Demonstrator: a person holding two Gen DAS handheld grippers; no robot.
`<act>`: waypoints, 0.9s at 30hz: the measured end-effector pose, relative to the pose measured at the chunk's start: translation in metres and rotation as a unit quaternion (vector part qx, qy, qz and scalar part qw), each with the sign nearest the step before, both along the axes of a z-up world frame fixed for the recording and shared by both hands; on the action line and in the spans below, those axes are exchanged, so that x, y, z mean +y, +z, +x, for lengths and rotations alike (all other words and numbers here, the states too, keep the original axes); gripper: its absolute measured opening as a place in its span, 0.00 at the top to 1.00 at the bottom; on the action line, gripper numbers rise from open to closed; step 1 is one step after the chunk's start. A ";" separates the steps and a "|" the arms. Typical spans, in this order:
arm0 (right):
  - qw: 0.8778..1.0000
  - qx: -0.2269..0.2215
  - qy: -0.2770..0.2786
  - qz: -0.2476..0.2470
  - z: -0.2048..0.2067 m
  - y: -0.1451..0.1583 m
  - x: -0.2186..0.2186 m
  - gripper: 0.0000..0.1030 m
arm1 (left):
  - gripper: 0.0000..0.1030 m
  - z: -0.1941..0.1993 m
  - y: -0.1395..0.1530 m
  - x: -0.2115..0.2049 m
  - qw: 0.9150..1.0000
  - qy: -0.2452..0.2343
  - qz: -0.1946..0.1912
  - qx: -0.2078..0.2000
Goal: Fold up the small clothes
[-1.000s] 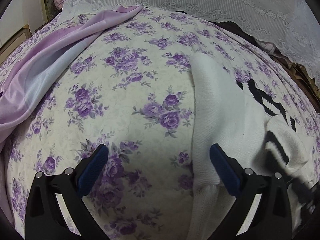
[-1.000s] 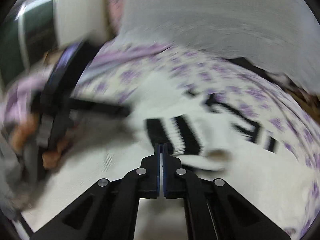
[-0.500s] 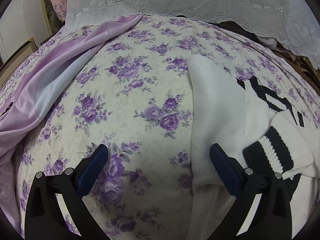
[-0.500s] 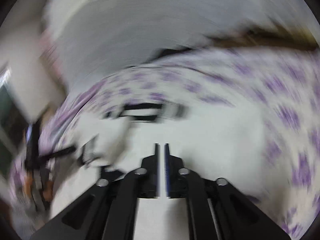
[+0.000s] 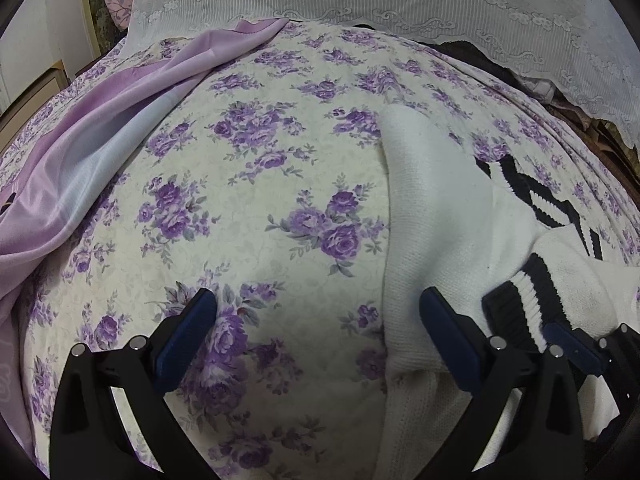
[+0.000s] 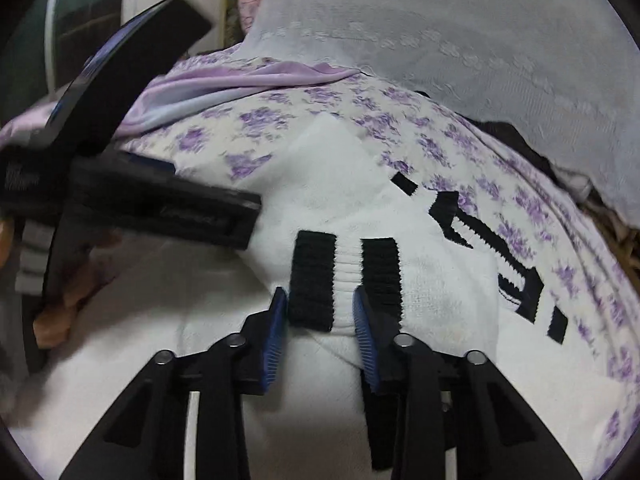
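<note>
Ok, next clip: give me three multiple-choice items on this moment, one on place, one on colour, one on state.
1. Where is the lilac garment relative to the white sweater in the left wrist view?
A left B right C on top

2. The sleeve cuff stripes are:
A red B black C green

3. The left gripper jaws are:
A clamped on the cuff B shut, empty C wide apart, empty

Key: 1 A, it lies at the bedspread's left edge; 2 B, black bands on white rib; 3 C, only floral bedspread and the sweater's edge show between the pads.

The right gripper (image 6: 320,322), shut a second ago, now closes astride the striped cuff (image 6: 344,276).
</note>
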State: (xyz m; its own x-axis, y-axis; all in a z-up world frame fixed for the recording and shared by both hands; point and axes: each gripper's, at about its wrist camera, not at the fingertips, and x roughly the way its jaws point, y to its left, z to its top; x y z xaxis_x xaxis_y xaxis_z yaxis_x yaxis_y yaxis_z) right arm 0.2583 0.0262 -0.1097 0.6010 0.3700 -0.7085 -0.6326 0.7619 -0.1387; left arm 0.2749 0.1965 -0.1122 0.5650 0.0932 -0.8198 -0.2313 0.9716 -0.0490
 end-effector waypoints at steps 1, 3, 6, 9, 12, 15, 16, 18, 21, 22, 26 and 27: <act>1.000 0.010 -0.001 0.013 0.001 0.001 -0.003 0.82 | 0.04 0.000 0.000 0.000 1.000 0.000 0.000 0.000; 0.999 0.024 -0.002 0.039 -0.003 0.005 -0.010 0.89 | 0.04 0.000 0.000 -0.001 1.000 0.000 0.002 0.000; 0.995 0.016 -0.032 0.098 -0.013 0.024 -0.040 0.91 | 0.04 0.000 -0.001 0.000 1.000 0.000 -0.002 0.000; 0.980 0.019 -0.095 0.173 -0.004 0.042 -0.097 0.92 | 0.04 0.000 -0.001 0.000 1.000 0.000 -0.003 0.000; 0.957 0.020 -0.174 0.231 0.004 0.048 -0.172 0.94 | 0.04 -0.001 0.000 0.000 1.000 0.001 0.000 0.000; 0.930 0.039 -0.247 0.269 0.007 0.038 -0.236 1.00 | 0.04 -0.001 0.000 -0.001 1.000 0.002 0.003 -0.001; 0.923 0.048 -0.272 0.269 0.006 0.030 -0.255 1.00 | 0.04 -0.001 0.000 -0.001 1.000 0.002 0.005 -0.001; 0.913 0.063 -0.309 0.259 0.001 0.012 -0.279 1.00 | 0.04 -0.002 0.000 -0.002 1.000 0.003 0.007 -0.002; 0.905 0.057 -0.323 0.270 -0.011 0.005 -0.289 1.00 | 0.04 -0.005 0.003 -0.004 1.000 0.007 0.015 -0.007; 0.908 0.049 -0.306 0.281 -0.015 0.012 -0.284 1.00 | 0.04 -0.008 0.009 -0.007 0.999 0.009 0.026 -0.017; 0.937 0.018 -0.226 0.265 -0.017 0.040 -0.240 1.00 | 0.04 -0.023 0.035 -0.031 0.994 -0.028 0.054 -0.089; 0.942 0.034 -0.205 0.264 -0.010 0.039 -0.225 0.99 | 0.04 -0.024 0.037 -0.040 0.992 -0.058 0.043 -0.099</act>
